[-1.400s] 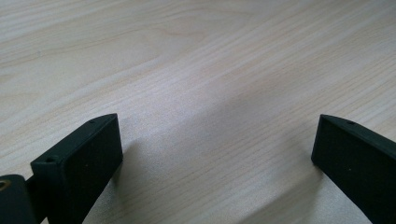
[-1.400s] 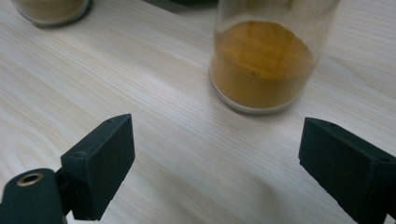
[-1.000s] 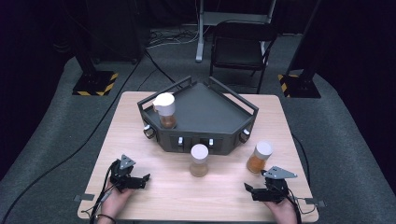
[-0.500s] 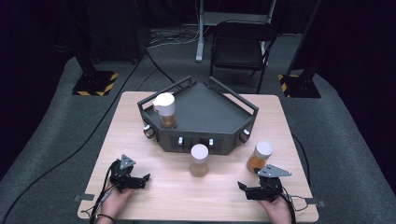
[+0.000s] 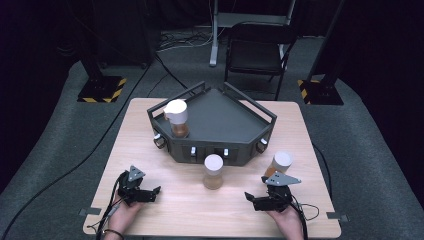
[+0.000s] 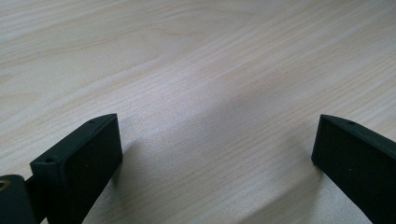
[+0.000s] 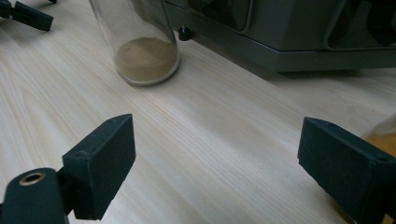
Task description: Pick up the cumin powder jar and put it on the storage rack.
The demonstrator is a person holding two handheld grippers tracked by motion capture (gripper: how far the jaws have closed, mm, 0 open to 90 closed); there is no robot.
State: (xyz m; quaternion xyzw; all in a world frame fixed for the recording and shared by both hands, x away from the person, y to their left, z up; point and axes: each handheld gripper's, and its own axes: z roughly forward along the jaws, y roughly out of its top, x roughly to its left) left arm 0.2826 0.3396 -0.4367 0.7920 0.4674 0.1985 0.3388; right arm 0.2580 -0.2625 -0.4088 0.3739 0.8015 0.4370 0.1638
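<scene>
A dark grey angular tray (image 5: 225, 112) stands at the middle of the wooden table (image 5: 150, 125). A white-lidded jar of brown powder (image 5: 176, 118) sits on the tray's left corner. A second jar (image 5: 213, 171) (image 7: 140, 42) stands on the table in front of the tray. A third jar (image 5: 279, 164) stands at the right, just behind my right gripper (image 5: 250, 198) (image 7: 215, 140). That gripper is open and points left toward the middle jar, holding nothing. My left gripper (image 5: 154, 193) (image 6: 215, 135) is open over bare wood near the front left.
The tray's front wall (image 7: 289, 32) carries small knobs and rises close behind the middle jar. A black chair (image 5: 257, 52) and stand bases with yellow-black stripes (image 5: 102, 89) stand on the floor beyond the table. Cables trail from both grippers.
My right gripper has slid a little to the left along the table's front. The left gripper and the jars have stayed put.
</scene>
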